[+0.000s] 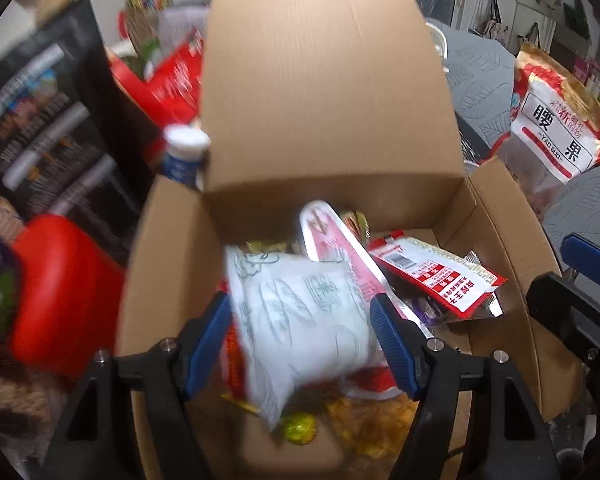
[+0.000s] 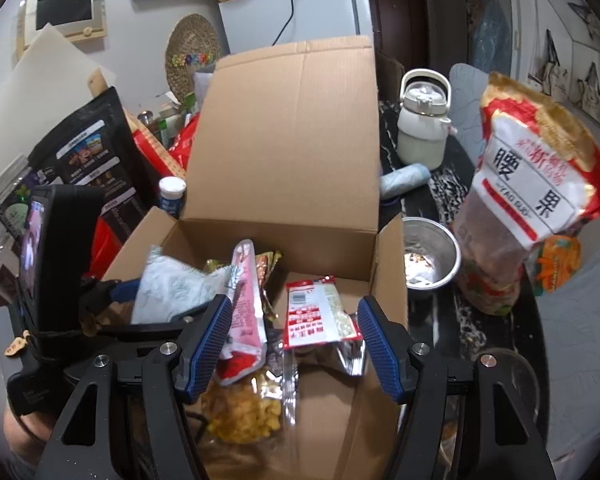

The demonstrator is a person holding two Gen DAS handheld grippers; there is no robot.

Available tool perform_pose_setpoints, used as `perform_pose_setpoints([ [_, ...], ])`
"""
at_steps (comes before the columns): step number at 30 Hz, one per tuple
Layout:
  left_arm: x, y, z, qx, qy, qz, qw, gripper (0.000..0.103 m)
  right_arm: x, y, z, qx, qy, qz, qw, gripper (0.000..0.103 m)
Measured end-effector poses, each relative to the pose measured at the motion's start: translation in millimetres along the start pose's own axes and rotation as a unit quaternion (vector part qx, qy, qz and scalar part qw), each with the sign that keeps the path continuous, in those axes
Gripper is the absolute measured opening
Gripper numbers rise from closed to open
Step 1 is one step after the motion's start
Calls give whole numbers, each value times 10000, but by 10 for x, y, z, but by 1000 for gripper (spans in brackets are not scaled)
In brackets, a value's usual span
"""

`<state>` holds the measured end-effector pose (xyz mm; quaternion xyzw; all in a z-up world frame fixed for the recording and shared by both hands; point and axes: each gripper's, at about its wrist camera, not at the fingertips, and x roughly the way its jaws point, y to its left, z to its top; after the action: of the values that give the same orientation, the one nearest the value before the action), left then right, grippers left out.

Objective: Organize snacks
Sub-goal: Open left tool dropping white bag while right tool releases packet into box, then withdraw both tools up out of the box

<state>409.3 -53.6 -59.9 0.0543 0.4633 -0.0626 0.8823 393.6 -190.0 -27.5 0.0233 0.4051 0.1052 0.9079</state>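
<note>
- Two tools are over the cardboard box (image 2: 284, 152): my left tool (image 1: 300, 344) has a white crinkly packet (image 1: 300, 320) between its blue ribbed pads (image 1: 204, 340), though blur stops me telling whether they press on it.
- My right tool (image 2: 296, 344) has its jaws apart, pressing nothing; a red-and-white sachet (image 2: 316, 312) lies just past them in the box.
- Inside the box are also a long pink pouch (image 2: 246, 304) standing on edge and a clear bag of yellow snacks (image 2: 244, 416) at the near end, loosely piled.
- I judge the task partly done: several glossy foil packets are in, but the big cashew bag (image 2: 540, 184) stands outside on the right of the bench (image 2: 452, 188), beside a steel bowl (image 2: 432, 256).
- Left of the box, a black printed bag (image 2: 92, 152) and a white-capped bottle (image 2: 172, 196) also remain out.
</note>
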Motion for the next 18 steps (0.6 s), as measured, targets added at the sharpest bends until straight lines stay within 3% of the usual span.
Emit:
perform_pose_setpoints([
  [18, -1082, 54, -214, 61, -765, -40, 9970, 71, -1008, 220, -166, -53, -648, -151, 9978, 66],
])
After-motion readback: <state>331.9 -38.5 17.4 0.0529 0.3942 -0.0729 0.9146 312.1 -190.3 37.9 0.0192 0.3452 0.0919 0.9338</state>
